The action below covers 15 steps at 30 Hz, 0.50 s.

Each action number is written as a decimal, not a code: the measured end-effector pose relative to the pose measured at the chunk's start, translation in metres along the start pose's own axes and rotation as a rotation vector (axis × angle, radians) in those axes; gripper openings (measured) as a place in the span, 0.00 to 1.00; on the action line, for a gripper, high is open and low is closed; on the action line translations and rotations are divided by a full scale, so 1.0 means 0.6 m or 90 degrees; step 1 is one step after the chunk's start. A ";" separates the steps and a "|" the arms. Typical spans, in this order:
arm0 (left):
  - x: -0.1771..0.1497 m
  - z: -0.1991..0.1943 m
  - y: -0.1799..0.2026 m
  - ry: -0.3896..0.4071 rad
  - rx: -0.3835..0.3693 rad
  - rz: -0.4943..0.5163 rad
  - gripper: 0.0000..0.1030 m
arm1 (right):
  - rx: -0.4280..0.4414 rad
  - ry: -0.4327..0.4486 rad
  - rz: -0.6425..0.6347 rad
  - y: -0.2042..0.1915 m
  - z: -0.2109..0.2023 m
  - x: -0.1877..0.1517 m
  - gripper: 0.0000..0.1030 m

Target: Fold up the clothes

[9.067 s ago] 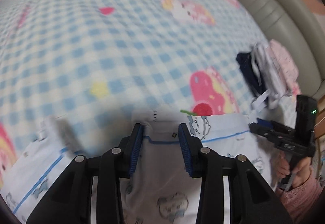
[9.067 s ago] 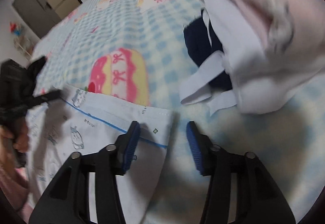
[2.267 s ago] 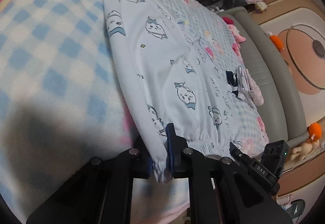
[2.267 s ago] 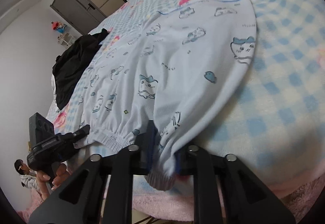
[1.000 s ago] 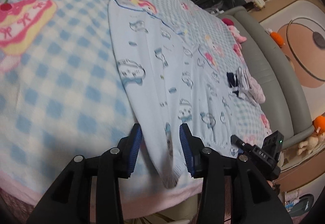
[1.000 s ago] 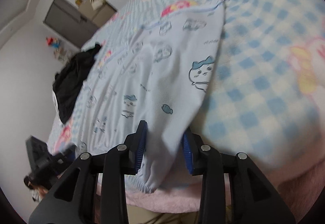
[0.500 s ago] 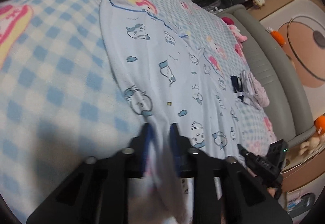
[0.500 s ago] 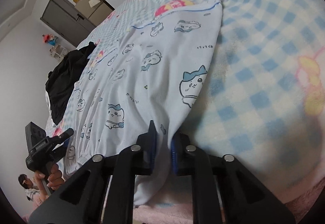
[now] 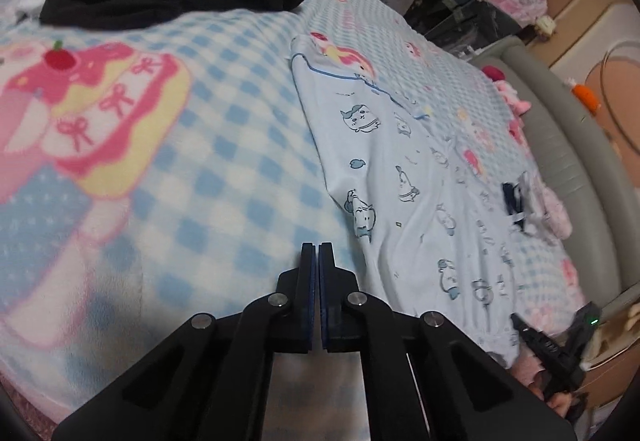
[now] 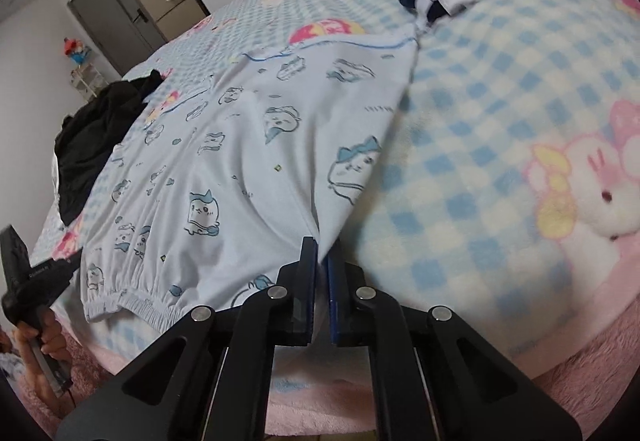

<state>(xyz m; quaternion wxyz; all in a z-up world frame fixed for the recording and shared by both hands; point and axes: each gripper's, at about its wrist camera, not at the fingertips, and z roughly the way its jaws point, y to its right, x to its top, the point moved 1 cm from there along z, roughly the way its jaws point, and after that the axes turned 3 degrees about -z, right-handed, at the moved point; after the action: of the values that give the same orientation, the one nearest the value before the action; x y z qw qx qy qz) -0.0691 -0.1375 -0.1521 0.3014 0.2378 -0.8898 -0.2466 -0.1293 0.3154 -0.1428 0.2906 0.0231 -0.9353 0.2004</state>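
Partly jaw-hidden pajama hem [image 10: 316, 229]

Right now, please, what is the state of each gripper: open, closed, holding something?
Left gripper: closed, holding nothing, beside the light-blue cartoon-print garment.
Right gripper: closed on the edge of that garment.

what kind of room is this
Most likely a bedroom: a bed under a blue checked blanket, a padded grey headboard, a grey door, and pale blue pajama pants laid out for folding.
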 end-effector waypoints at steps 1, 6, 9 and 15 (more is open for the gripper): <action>0.000 0.001 -0.006 -0.006 -0.024 -0.019 0.02 | 0.006 -0.001 0.005 0.004 0.000 -0.001 0.04; -0.003 0.005 -0.003 0.000 -0.101 -0.060 0.17 | 0.025 0.016 0.027 0.019 -0.014 -0.002 0.13; 0.004 0.011 0.000 0.003 -0.133 -0.075 0.43 | 0.021 0.024 0.028 0.024 -0.020 0.016 0.14; 0.026 0.045 0.020 -0.032 -0.120 -0.037 0.43 | 0.026 0.013 0.020 0.029 -0.010 0.055 0.17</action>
<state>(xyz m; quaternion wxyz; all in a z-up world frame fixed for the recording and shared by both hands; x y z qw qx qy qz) -0.1007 -0.1294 -0.1575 0.2929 0.2280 -0.8626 -0.3437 -0.1561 0.3362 -0.1264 0.2963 0.0121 -0.9284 0.2240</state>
